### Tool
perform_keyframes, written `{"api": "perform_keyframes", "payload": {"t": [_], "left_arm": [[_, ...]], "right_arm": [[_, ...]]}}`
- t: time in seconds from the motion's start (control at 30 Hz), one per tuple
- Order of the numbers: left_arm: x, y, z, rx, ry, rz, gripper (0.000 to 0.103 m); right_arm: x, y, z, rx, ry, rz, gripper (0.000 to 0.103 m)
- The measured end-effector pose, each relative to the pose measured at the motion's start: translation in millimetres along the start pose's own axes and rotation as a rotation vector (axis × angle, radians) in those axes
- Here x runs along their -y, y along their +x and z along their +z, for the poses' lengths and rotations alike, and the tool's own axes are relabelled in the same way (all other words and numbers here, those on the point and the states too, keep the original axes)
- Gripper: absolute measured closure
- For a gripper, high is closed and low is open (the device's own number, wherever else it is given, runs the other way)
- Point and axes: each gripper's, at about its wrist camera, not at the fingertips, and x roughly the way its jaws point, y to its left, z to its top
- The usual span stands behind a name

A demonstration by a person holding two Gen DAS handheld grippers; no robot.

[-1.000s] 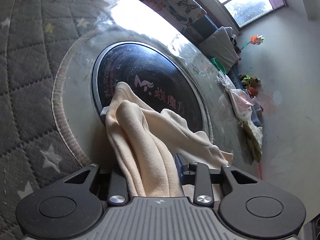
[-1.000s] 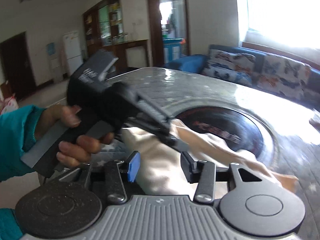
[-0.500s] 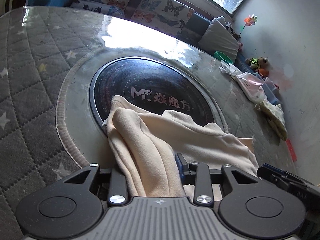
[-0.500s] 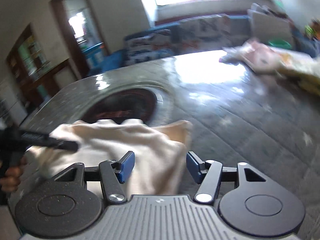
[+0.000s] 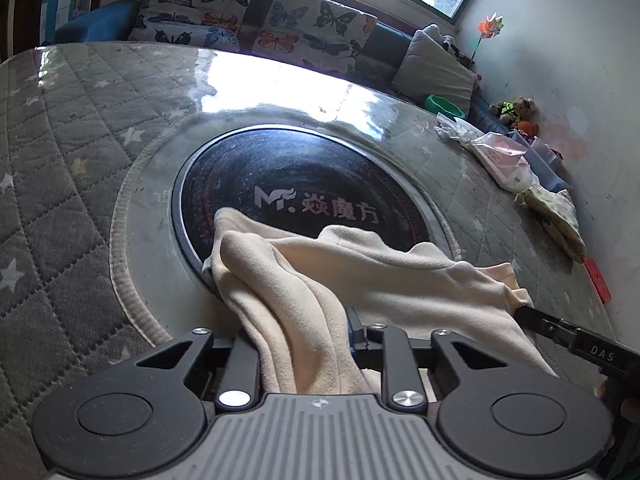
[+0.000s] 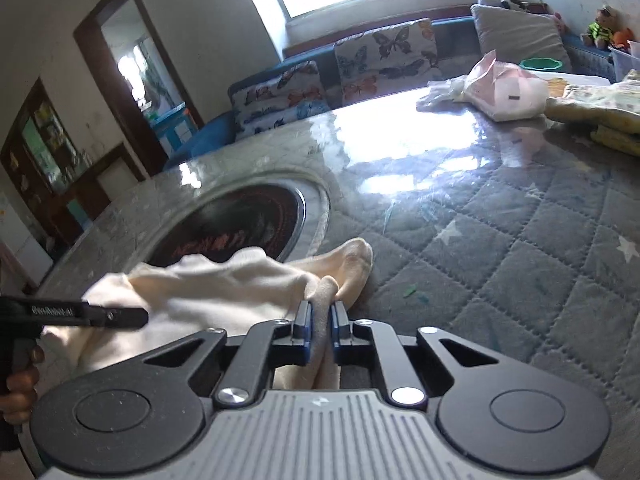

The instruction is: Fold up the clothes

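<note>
Both grippers clench the cream fleece garment (image 5: 384, 280): the left gripper (image 5: 298, 344) grips one bunched end, the right gripper (image 6: 320, 320) pinches a fold above the quilted table cover (image 6: 520, 248).

Cream garment (image 5: 360, 280) between the left gripper (image 5: 304, 336) fingers: soft fleecy cloth, matt, slightly napped. Right gripper (image 6: 320, 316) closed on a fold of it; blue pads look rubbery, arms matt black plastic, screws shiny metal, grey body ribbed. Table (image 6: 520, 232) ahead of the fingers: quilted grey fabric under a glossy clear cover. Black disc (image 5: 304, 184) beyond the left fingers: smooth, semi-gloss.
</note>
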Motion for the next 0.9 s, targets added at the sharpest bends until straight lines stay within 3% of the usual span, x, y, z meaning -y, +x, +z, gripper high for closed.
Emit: {"api": "perform_keyframes", "payload": {"t": [0.33,0.7,0.9], "left_arm": [[54,1,15,0.027,0.104,-0.101,0.084],[151,27,15,0.010,0.234,-0.257,0.084],[190,39,4,-0.006,0.293,-0.288,0.084]], "right_arm": [[-1,-52,9,0.127,-0.044,-0.048,0.096],[55,-140,15,0.246,-0.018,-0.255,0.096],[82,-168,5,0.272,0.003,-0.329,0.096]]}}
